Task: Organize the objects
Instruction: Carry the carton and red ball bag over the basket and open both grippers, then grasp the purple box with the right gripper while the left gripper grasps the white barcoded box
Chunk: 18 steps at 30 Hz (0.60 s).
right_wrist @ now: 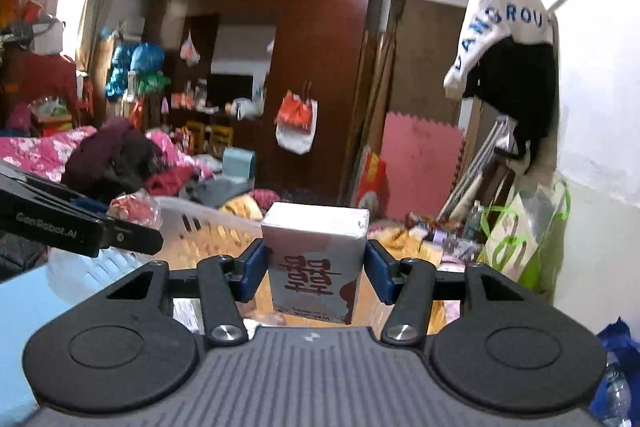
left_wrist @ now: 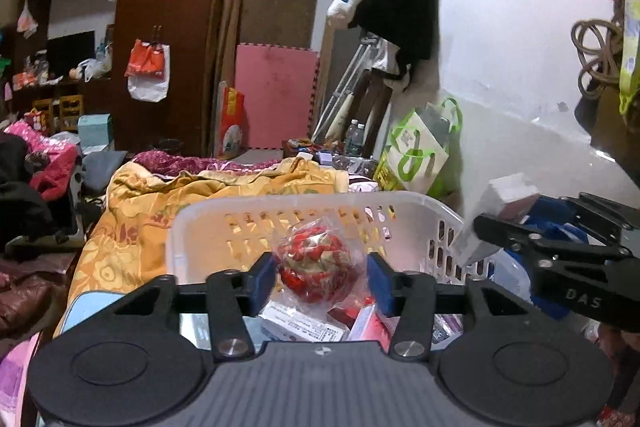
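My left gripper (left_wrist: 322,273) is shut on a clear bag of red-and-white sweets (left_wrist: 316,261), held above the white plastic basket (left_wrist: 208,223). The basket holds small boxes and packets (left_wrist: 304,327). My right gripper (right_wrist: 316,267) is shut on a white and brown box with red characters (right_wrist: 316,263), upside down. In the left wrist view the right gripper (left_wrist: 480,223) and its box (left_wrist: 496,211) are at the basket's right rim. In the right wrist view the left gripper (right_wrist: 160,235) with the sweets bag (right_wrist: 134,207) is at the left, over the basket (right_wrist: 208,227).
The basket sits on a bed with a yellow patterned quilt (left_wrist: 132,211). A green and white bag (left_wrist: 420,151) leans on the white wall (left_wrist: 520,67) to the right. A blue bag (left_wrist: 556,231) lies beside the basket. Clothes piles (left_wrist: 36,171) lie to the left; a dark wardrobe (right_wrist: 320,67) stands behind.
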Tool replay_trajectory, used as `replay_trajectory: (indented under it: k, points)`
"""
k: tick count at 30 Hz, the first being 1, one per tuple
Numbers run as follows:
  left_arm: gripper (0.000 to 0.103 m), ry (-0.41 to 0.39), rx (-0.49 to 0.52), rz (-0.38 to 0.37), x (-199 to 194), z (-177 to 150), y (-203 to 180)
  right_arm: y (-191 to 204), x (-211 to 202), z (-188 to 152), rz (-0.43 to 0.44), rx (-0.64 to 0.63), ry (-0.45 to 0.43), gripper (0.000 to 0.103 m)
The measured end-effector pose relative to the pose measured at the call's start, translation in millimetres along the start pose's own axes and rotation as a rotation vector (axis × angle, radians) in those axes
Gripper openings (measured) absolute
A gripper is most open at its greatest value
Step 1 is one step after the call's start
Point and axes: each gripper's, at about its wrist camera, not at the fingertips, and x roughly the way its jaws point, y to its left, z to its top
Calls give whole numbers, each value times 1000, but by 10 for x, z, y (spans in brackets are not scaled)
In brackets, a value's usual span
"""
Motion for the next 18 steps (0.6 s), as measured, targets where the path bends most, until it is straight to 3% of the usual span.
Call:
replay_trajectory:
  k: [1, 2, 3, 6, 10, 14, 18]
  points:
    - [81, -1, 7, 6, 20, -12, -3, 15, -20, -33, -4, 9, 5, 70]
    - [82, -11, 10, 20, 17, -17, -2, 27, -67, -57, -10, 20, -5, 90]
    - [82, -18, 12, 29, -13, -29, 9, 38, -143, -78, -6, 25, -28, 101]
    - [82, -48, -8, 9, -231, -103, 50, 53, -463, -122, 37, 21, -85, 103]
    - [84, -103, -1, -23, -686, -450, 13, 50, -863, -276, 109, 98, -94, 103]
    - [90, -85, 39, 8, -950, -1110, -73, 197, -1131, -844, 221, 162, -7, 103]
    - [90, -20, 14, -58, -954, -1514, -61, 457, -1144, -1314, 251, 112, 80, 103]
